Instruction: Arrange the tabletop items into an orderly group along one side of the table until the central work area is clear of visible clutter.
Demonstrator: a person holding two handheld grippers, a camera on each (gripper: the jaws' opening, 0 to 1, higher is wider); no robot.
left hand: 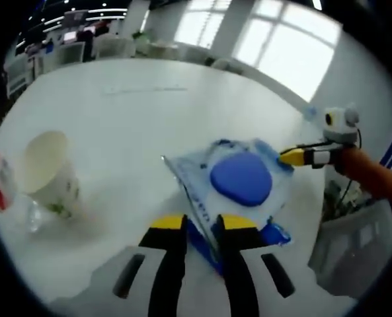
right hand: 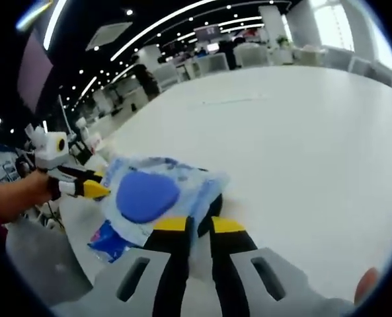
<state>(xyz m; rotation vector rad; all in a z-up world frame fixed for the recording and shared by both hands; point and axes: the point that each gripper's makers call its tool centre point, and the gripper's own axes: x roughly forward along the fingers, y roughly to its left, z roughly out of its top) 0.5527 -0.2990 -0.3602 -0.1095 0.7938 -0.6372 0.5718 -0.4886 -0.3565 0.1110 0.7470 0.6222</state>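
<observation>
Broadly, the white desk is bare across its middle; a paper cup lies tipped on its side at the left, mouth toward the far left, beside a clear wrapper with red print. The clear pouch with a blue oval pad inside sits at the desk's right edge, held from opposite ends. The left gripper has its fingers clenched on the pouch's near corner; the right gripper grips the other end, fingers nearly closed on the film. The pouch's long axis seems to run between the two grips. To do this well, I would keep both grips level and move together, so the film neither twists nor tears.
</observation>
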